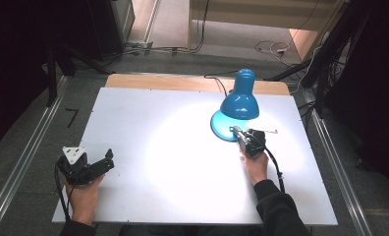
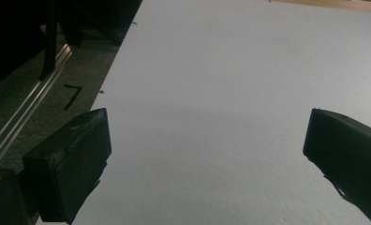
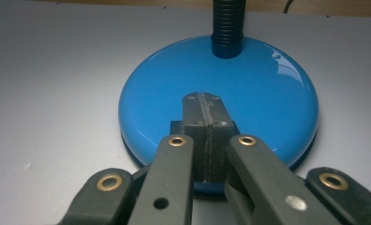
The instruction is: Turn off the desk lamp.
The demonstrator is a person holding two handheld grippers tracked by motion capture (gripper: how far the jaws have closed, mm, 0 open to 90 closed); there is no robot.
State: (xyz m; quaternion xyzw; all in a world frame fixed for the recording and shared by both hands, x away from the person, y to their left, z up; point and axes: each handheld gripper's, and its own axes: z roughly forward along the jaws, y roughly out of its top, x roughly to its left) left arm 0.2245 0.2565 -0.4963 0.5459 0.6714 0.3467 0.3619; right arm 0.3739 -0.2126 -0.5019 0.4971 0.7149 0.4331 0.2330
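Observation:
A blue desk lamp stands at the far right of the white table (image 1: 148, 196). Its shade (image 1: 239, 104) tilts down over its round base (image 1: 220, 126) and throws a bright pool of light on the table. My right gripper (image 1: 235, 131) is shut, with nothing between its jaws. Its joined tips (image 3: 203, 101) rest on top of the glossy base (image 3: 151, 89), just in front of the ribbed neck (image 3: 227, 23). My left gripper (image 1: 108, 161) lies low at the table's near left, open (image 2: 207, 126) over bare table, far from the lamp.
A wooden strip (image 1: 158, 81) runs along the table's far edge, where the lamp's black cord (image 1: 222, 84) leads off. Metal rails (image 1: 30, 147) flank the table on both sides. Loose cables (image 1: 271, 48) lie on the floor beyond.

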